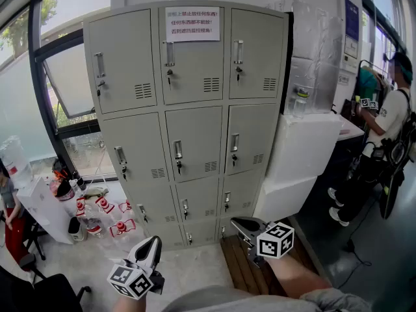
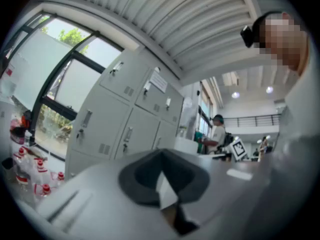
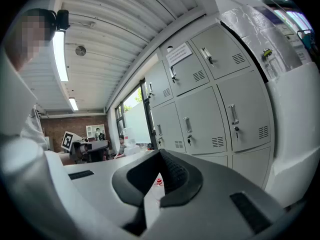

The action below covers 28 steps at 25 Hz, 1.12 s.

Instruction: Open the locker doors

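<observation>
A grey locker cabinet (image 1: 188, 109) stands ahead of me, three columns wide, with every door shut. Each door has a small upright handle with a key under it, like the middle one (image 1: 178, 153). A paper notice (image 1: 192, 23) is stuck on the top middle door. My left gripper (image 1: 155, 240) hangs low, well short of the bottom row, its jaws together and empty. My right gripper (image 1: 239, 222) is also low, in front of the bottom right doors, shut on nothing. The lockers (image 2: 125, 114) show past the left gripper (image 2: 161, 154), and the lockers (image 3: 210, 104) show past the right gripper (image 3: 160, 153).
White foam blocks (image 1: 305, 148) are stacked against the locker's right side. A wooden pallet (image 1: 244, 272) lies on the floor below my right gripper. Bottles with red labels (image 1: 97, 216) crowd the floor at the left by the window. A person (image 1: 383, 135) stands at the far right.
</observation>
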Available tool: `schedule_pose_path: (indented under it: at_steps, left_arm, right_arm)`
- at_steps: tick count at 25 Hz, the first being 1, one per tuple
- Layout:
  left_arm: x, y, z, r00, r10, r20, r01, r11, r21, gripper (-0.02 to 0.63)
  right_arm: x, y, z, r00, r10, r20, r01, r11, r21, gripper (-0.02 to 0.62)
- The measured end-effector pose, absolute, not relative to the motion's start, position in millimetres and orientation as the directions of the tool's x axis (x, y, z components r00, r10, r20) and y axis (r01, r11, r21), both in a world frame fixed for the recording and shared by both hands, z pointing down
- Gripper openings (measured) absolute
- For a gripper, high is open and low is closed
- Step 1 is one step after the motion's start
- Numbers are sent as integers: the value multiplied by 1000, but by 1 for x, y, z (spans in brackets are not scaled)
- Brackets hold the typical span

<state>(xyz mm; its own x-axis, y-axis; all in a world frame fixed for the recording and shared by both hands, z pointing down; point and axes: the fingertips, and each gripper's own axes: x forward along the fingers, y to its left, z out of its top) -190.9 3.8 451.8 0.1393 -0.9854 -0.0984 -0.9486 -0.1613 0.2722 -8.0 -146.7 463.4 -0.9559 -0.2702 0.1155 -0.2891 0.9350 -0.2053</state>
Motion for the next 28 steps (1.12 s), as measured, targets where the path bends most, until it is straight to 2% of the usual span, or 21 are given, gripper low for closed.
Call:
schedule_pose_path:
  at_steps: [15,28]
  left_arm:
    - [-178,-16,448,120,-988,-94,-955,-141,260,2]
    - [-179,-25,417,-52,-990,-133,-973,20,231,2]
  right_arm:
    - [-2,-164,463,-964,-235,126,-256,946,-199,0]
    - [-39,-183,405,-996,-74,57,-80,989,-122,1]
